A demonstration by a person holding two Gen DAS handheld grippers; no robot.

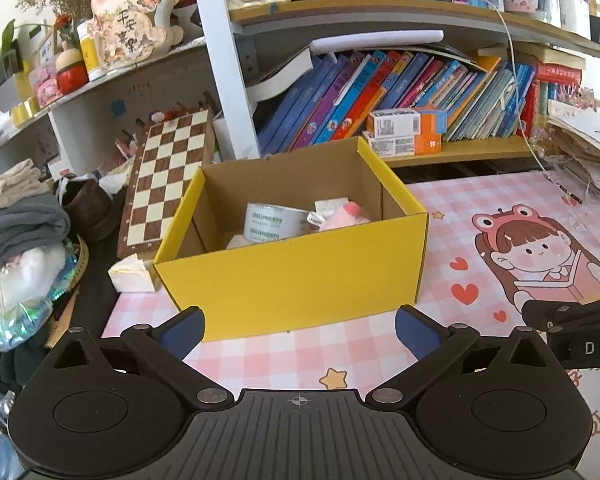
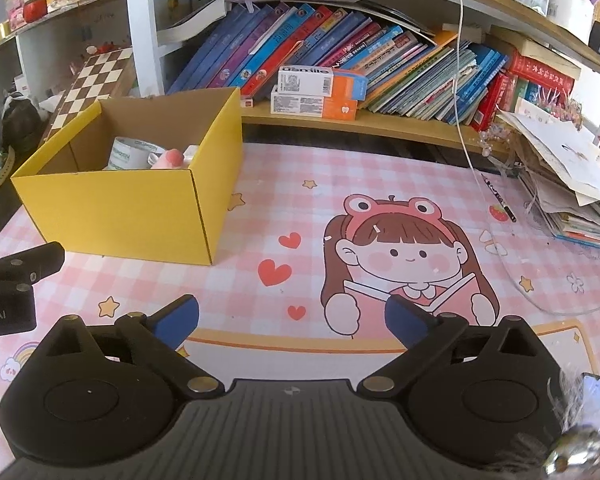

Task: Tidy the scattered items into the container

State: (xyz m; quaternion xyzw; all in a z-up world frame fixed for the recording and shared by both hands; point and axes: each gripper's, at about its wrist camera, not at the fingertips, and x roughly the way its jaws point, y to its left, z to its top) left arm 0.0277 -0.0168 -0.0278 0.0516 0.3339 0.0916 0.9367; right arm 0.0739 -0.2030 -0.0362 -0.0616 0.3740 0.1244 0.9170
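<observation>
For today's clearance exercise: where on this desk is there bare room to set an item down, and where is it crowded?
Free: the pink mat between the yellow box and the paper pile, and in front of the box. Crowded: the chessboard, clothes and tissue left of the box. Both grippers, left and right, are open.

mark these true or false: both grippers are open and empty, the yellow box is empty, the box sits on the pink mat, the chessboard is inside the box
1. Both grippers are open and empty. True: left gripper and right gripper hold nothing.
2. The yellow box is empty. False: a tape roll and a pink toy lie inside.
3. The box sits on the pink mat. True.
4. The chessboard is inside the box. False: it leans outside, behind the box's left side.
</observation>
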